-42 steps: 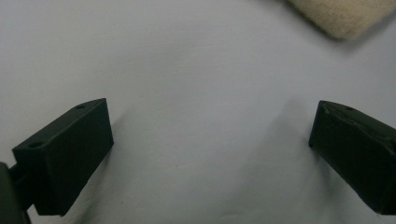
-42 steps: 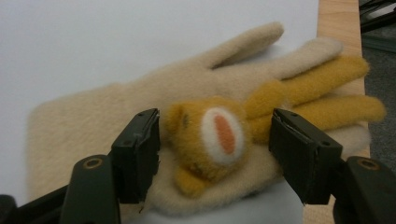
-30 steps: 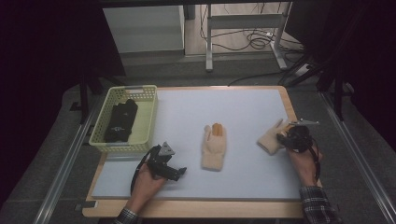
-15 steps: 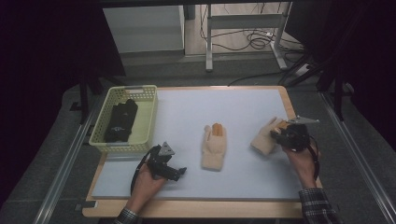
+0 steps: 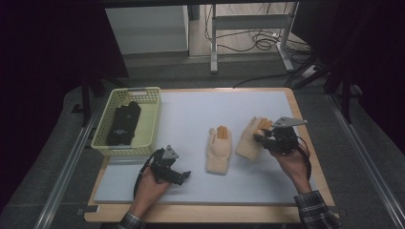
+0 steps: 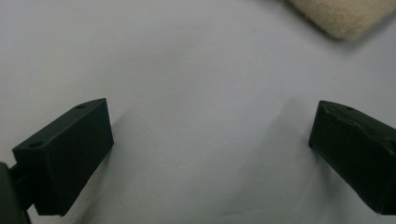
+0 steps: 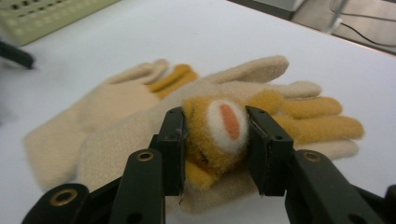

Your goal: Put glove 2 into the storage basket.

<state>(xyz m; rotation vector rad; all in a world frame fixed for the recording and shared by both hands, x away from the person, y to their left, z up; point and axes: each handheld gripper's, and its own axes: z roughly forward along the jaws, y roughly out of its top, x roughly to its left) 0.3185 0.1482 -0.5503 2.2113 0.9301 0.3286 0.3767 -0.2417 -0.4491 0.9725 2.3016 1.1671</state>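
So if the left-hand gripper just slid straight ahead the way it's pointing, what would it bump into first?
Probably the nearer cream glove. The left gripper is open, its fingers over bare white table, and a corner of cream fabric lies ahead, slightly to one side. It might only clip the edge.

Cream glove [image 5: 219, 150] with orange fingers lies on the pale blue-white mat [image 5: 191, 114]; second glove [image 7: 140, 140], cream too, shows an orange patch with a white oval and red centre; black jaws either side; basket [image 5: 148, 125] pale yellow-green, dark bundle [image 5: 123, 123] inside; wooden table edge [image 5: 200, 213] tan; plaid sleeve [image 5: 316, 210] dark and white
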